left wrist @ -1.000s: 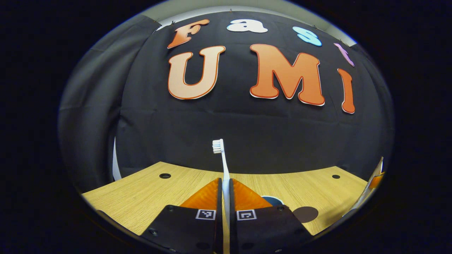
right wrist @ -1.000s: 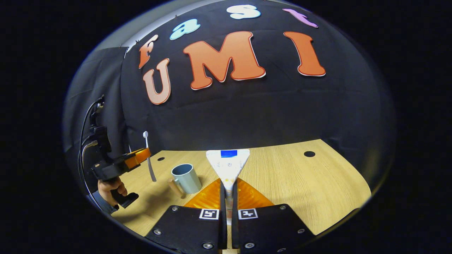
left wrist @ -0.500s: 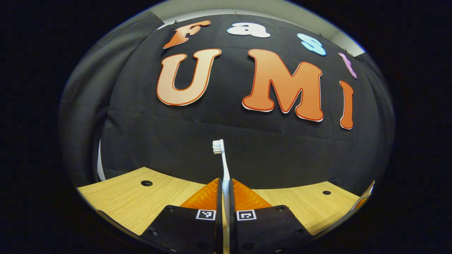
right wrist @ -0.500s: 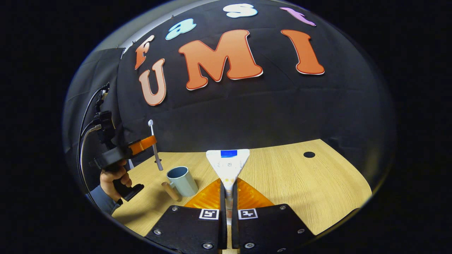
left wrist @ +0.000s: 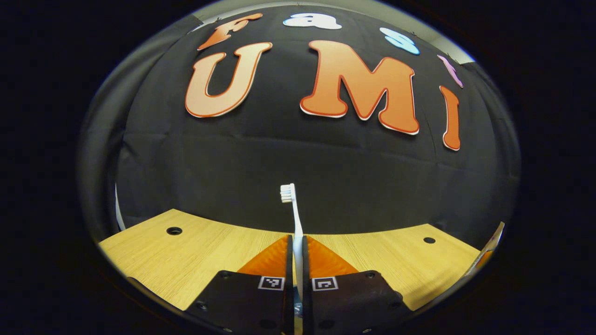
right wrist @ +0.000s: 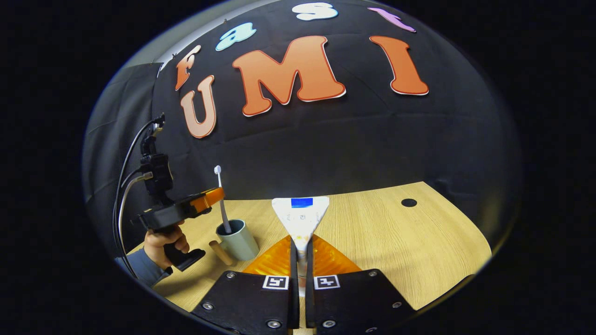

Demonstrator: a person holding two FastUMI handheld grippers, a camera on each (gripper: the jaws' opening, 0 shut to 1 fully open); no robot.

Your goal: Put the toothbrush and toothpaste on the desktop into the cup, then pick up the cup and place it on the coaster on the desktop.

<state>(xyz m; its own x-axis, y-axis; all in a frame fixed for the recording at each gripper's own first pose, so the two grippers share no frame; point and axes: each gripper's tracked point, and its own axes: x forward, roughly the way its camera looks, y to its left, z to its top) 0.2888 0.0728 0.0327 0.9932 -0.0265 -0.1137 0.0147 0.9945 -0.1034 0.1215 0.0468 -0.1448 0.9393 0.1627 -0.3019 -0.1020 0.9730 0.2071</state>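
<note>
While the left gripper (right wrist: 216, 197) at the frame's left clamps the toothbrush (right wrist: 221, 201) upright, its lower end dips inside the cup (right wrist: 237, 239) on the wooden desktop (right wrist: 396, 242). At bottom centre, the right gripper (right wrist: 301, 249) pinches the toothpaste (right wrist: 301, 216) tube above the desktop.
</note>
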